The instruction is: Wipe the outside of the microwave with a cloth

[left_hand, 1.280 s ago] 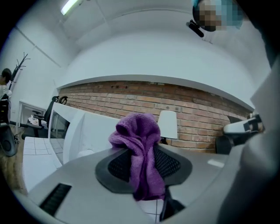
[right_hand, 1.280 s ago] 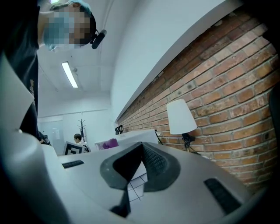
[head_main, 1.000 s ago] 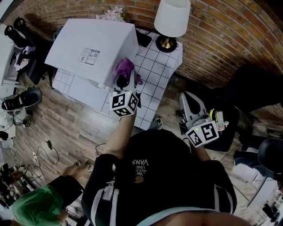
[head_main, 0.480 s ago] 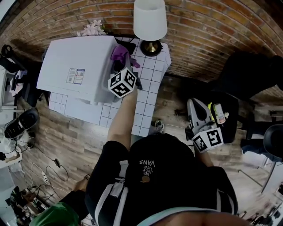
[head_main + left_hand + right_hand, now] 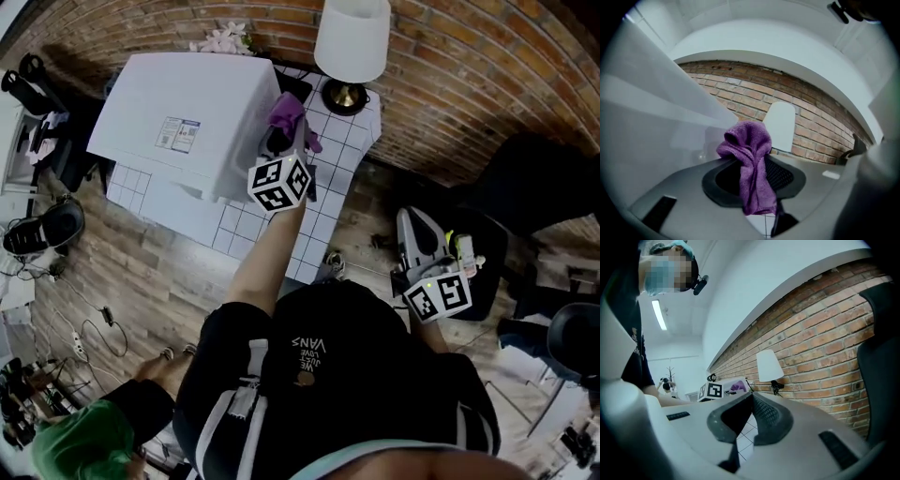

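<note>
The white microwave (image 5: 187, 112) stands on a white tiled table (image 5: 330, 155); its side wall fills the left of the left gripper view (image 5: 651, 122). My left gripper (image 5: 279, 142) is shut on a purple cloth (image 5: 289, 111) and holds it against the microwave's right side. In the left gripper view the cloth (image 5: 752, 173) bunches above the jaws and hangs down between them. My right gripper (image 5: 409, 230) hangs low at the person's right, off the table, with its jaws (image 5: 751, 397) shut on nothing. From there the cloth (image 5: 736, 386) shows far off.
A white-shaded lamp (image 5: 352, 37) stands at the table's back right corner, close to the cloth. A brick wall (image 5: 469, 84) runs behind. A dark chair (image 5: 525, 187) is at the right. Cables and gear lie on the wood floor (image 5: 56, 281) at the left.
The left gripper has slid the cloth along the microwave's right side, from near the front corner toward the back. The right gripper has stayed low at the person's side.
</note>
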Demonstrator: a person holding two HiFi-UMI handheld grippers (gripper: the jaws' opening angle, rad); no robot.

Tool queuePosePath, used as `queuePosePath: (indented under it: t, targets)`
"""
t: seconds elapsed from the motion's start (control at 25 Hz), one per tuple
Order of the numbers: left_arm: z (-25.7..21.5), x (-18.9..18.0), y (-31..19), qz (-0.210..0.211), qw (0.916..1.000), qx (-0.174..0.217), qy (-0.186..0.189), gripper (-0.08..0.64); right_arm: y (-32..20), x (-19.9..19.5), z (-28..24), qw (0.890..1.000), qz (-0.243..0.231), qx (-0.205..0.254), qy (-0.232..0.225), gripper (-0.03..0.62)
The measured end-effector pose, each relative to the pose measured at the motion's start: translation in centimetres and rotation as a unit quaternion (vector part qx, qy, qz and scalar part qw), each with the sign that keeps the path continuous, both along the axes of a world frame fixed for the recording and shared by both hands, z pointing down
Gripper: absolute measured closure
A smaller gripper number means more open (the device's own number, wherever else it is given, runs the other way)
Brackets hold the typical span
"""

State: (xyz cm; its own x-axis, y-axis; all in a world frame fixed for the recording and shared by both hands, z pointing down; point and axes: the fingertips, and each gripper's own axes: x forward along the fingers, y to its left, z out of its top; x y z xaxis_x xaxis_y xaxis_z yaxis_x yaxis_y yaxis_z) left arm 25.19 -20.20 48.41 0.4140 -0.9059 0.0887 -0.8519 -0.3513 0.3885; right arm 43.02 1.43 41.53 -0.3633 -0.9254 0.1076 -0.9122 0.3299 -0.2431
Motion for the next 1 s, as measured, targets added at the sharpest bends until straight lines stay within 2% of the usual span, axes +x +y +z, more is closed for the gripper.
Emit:
queuePosePath:
  t: [0.28, 0.6, 0.8, 1.0]
  targets:
    - [2.0, -4.1, 8.8, -0.039, 0.9988, -0.021, 0.023, 0.419, -1.7, -4.6, 0.3, 0.995, -0.101, 0.006, -0.004, 0.594]
    - [4.8, -10.4, 16.4, -0.112, 0.9923, -0.048, 0.018, 0.419, -2.1, -9.2, 0.9, 0.983, -0.186, 0.004, -0.010, 0.594]
    - [6.0, -12.0, 16.4, -0.135, 0.9887, -0.060, 0.024, 0.419, -2.0, -9.9, 1.2, 0.979, -0.202, 0.002, -0.012, 0.594]
    - [6.8, -10.0, 13.5, -0.120, 0.9898, -0.068, 0.034, 0.419, -2.0, -7.2, 1.2, 0.985, -0.170, 0.000, -0.009, 0.594]
